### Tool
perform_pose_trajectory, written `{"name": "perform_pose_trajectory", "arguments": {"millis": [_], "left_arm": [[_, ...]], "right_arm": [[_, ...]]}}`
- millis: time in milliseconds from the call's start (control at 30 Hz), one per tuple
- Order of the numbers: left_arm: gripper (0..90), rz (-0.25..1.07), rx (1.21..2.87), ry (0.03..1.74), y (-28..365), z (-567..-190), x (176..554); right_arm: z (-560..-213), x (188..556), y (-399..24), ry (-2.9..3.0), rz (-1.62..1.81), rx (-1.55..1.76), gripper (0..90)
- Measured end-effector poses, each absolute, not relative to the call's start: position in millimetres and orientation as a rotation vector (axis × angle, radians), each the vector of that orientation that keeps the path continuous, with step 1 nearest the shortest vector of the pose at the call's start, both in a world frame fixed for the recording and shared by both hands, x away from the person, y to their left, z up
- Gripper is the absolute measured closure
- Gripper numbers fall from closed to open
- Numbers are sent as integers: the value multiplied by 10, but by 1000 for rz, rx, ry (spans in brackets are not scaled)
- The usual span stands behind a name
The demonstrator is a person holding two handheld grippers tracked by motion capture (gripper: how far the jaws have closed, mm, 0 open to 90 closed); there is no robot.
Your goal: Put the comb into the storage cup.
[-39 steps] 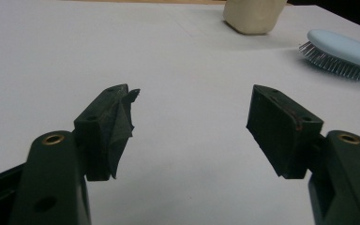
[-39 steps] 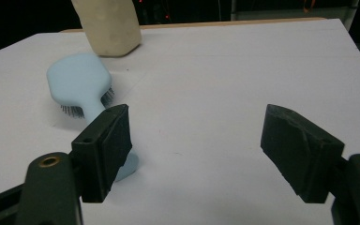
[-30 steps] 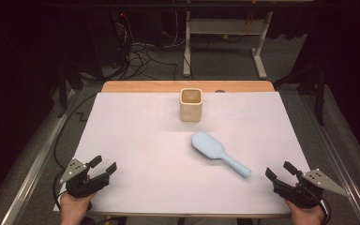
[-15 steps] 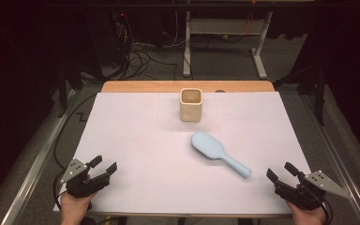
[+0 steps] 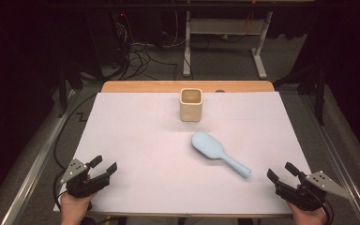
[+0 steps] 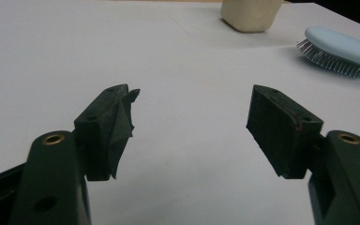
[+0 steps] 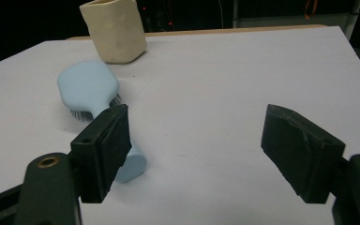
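White paper covers the counter (image 5: 136, 140) in the high view; a pale blue hairbrush (image 5: 218, 152) lies right of centre, bristles down, handle toward the right gripper (image 5: 282, 175), with a cream cup (image 5: 191, 104) upright behind it, apart. The left gripper (image 5: 104, 165) rests at the near left corner. In the left gripper view its jaws stand spread over bare paper, the hairbrush (image 6: 340, 49) and cup (image 6: 251, 14) far off. In the right gripper view the jaws are spread and empty, the brush handle's end just behind one jaw.

Wooden table (image 5: 136, 86) under a white sheet (image 5: 136, 140). Lying bristles-down between both tongs and beyond them, nearer the right pair: light-blue hairbrush (image 5: 215, 151). Standing upright farther off past the brush: cream square cup (image 5: 191, 104).
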State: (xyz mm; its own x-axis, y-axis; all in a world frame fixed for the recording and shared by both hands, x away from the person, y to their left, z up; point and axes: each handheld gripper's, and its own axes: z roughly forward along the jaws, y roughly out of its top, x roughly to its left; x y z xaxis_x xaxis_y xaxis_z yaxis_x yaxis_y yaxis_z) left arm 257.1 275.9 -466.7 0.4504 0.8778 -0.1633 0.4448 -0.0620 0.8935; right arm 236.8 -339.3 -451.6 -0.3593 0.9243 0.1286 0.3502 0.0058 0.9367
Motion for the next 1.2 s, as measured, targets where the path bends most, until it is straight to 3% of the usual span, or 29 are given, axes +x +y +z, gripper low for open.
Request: {"name": "perform_pose_trajectory", "arguments": {"millis": [1200], "left_arm": [[328,536,1695,1158,2730,-4679,2590]], "right_arm": [[-4463,2551,-3242,1756,1395,1248,260]]}}
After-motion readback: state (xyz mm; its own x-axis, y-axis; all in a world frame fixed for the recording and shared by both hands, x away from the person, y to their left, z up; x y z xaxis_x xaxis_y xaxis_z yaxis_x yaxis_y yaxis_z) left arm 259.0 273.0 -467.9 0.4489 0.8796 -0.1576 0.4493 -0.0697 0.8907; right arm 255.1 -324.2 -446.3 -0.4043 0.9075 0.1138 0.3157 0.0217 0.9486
